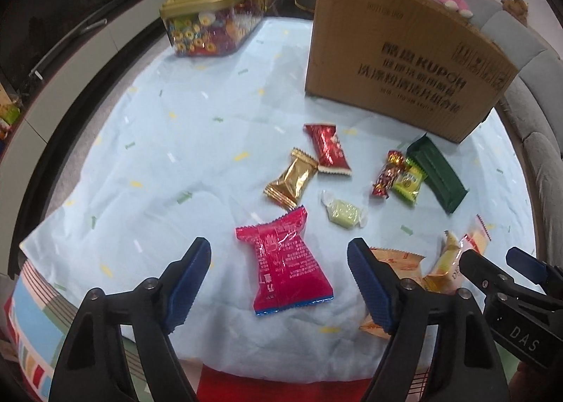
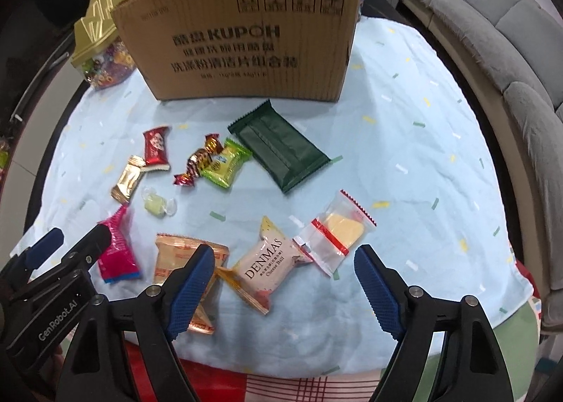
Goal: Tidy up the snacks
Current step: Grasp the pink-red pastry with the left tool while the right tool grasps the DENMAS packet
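Note:
Loose snacks lie on a light blue cloth (image 1: 169, 155). My left gripper (image 1: 279, 250) is open, pointing down over a pink packet (image 1: 285, 271) that lies between its fingers without touching them. My right gripper (image 2: 285, 254) is open too, above a pale DENMAS cheese ball packet (image 2: 264, 264). A clear bag with a yellow piece (image 2: 334, 233) sits right of that packet and an orange packet (image 2: 176, 261) lies partly under the left finger. Further back lie a dark green bar (image 2: 278, 152), a lime packet (image 2: 225, 164), red (image 1: 327, 150) and gold (image 1: 292, 178) packets and a pale green sweet (image 1: 343, 212).
An open cardboard box (image 2: 239, 36) stands at the back of the cloth. A clear candy container with a gold lid (image 1: 211, 4) stands back left. A grey sofa (image 2: 510, 60) curves along the right side. The two grippers hang close side by side.

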